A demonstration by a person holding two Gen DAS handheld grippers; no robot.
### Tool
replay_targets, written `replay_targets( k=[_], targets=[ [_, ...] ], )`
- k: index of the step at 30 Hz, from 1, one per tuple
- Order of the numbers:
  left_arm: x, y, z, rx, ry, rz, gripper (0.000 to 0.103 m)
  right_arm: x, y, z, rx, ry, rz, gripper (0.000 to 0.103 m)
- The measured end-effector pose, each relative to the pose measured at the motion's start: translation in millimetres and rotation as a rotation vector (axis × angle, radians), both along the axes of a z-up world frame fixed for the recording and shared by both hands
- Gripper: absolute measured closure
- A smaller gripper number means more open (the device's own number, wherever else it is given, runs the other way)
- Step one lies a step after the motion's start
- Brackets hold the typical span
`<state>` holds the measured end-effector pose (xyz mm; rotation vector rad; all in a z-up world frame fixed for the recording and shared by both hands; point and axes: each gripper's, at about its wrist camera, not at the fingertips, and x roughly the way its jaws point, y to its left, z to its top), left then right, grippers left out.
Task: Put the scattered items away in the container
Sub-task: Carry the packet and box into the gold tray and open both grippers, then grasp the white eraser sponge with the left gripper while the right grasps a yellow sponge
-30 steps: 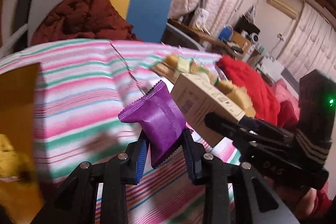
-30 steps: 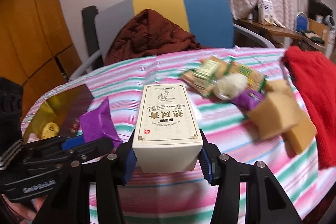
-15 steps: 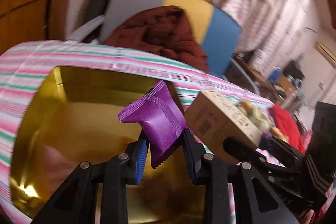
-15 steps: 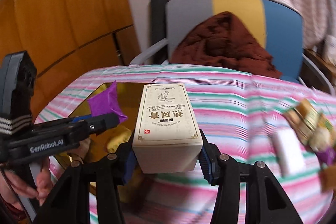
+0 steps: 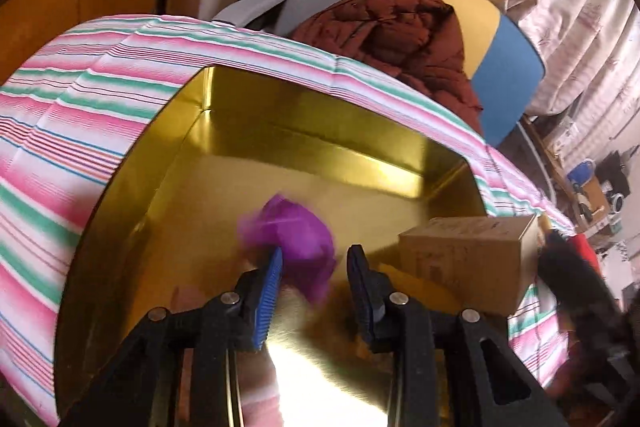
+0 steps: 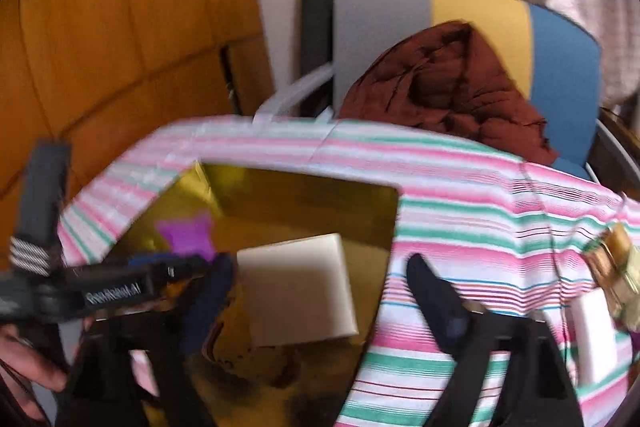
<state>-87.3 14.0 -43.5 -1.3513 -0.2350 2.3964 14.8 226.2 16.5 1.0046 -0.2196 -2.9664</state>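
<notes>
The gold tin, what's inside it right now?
Inside the gold tin: a blurred purple packet leaving the open left claw and a cream box. Claws and glare hide the near floor.

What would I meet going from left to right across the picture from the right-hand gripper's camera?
Left gripper → purple packet → cream box over the gold container → dark right-hand finger → striped tablecloth → white packet.
</notes>
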Motion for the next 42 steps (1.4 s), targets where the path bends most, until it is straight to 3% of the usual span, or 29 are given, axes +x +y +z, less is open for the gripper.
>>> replay_targets(
  k=[3,8,13,20,29,32,36,39,42],
  targets=[
    [5.4,-1.2,-1.1,-0.036,-0.002,0.028,0.068,14.7,16.1,8.3,-0.062,0.029,-0.037,0.007],
    [18.2,-5.4,8.4,-0.005,0.005,0.076,0.068,40.8,38.4,14.4,-0.091,0.056,-0.101,0.007],
    [38.2,7.0,25.9,-0.007,0.063,0.071,0.067,65.4,61.3,12.4,-0.111,0.059,-0.153,0.007],
    [70.1,51.8,47.0,0.068,0.112,-0.062,0.061,102.4,94.6,-5.5,-0.114,0.02,-0.232,0.009],
    [111.7,139.6,53.5,0.057,0.108,-0.282,0.061,152.5,162.5,-29.5,-0.124,-0.029,-0.399,0.012],
    [122.7,167.3,50.9,0.048,0.096,-0.339,0.061,176.0,189.2,-28.8,-0.093,-0.025,-0.486,0.012],
    [132.1,200.0,46.3,0.037,0.075,-0.401,0.061,208.5,219.8,-15.3,0.04,0.014,-0.621,0.012],
    [137.5,227.3,40.9,0.026,0.05,-0.445,0.061,228.9,243.4,-6.8,0.137,0.029,-0.722,0.004],
    [142.3,252.8,34.9,0.021,0.025,-0.488,0.061,243.3,268.0,-5.9,0.154,0.033,-0.776,0.001]
  ],
)
